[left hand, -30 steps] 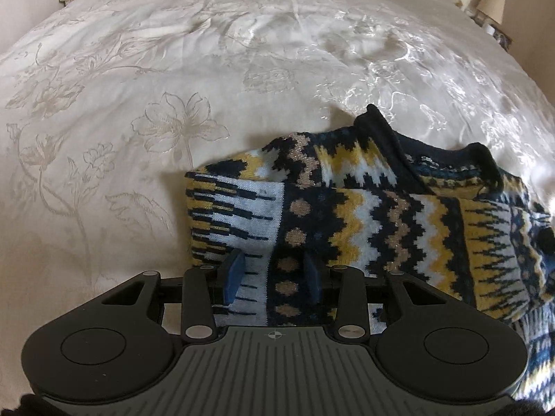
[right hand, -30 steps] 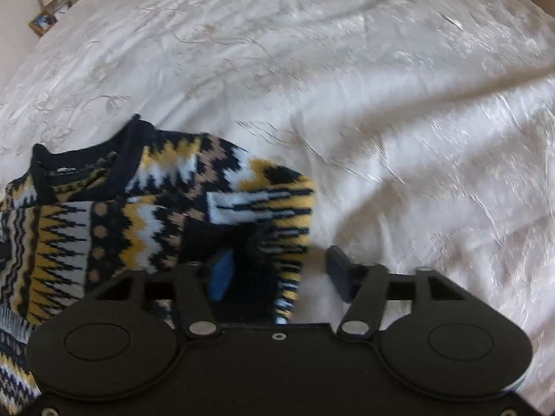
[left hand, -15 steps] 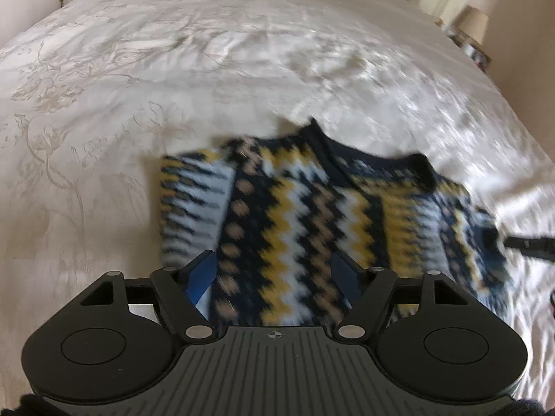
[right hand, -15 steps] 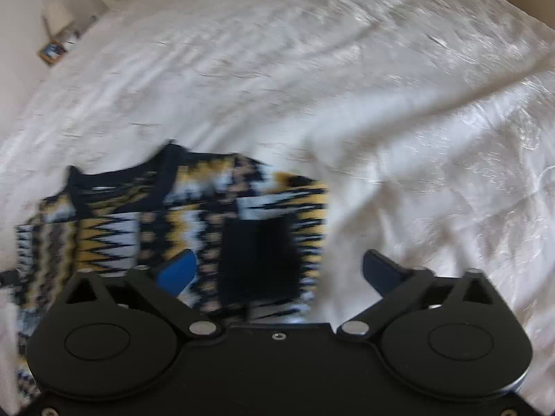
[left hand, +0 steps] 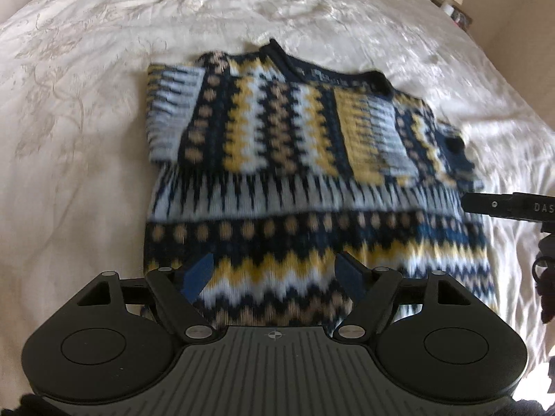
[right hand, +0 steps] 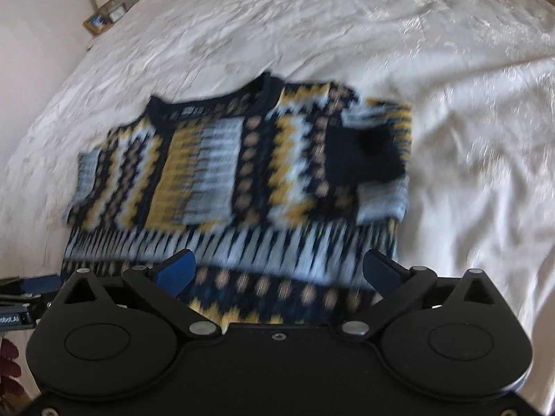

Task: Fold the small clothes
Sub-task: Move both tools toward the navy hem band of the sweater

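From the left wrist view, the sweater (left hand: 312, 180) lay flat on the bedspread (left hand: 86, 104), sleeves folded across the chest, collar at the far end, hem nearest. Left gripper (left hand: 274, 274) hung above the hem, jaws wide and empty. Next fold, in my judgement: pinch both hem corners level, carry them towards the collar.

From the right wrist view, the right gripper (right hand: 281, 270) stood fully spread, holding nothing. The sweater's long axis ran away from the camera.

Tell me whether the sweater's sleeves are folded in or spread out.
Folded in: both sleeves of the patterned sweater lie across its chest on the bedspread.
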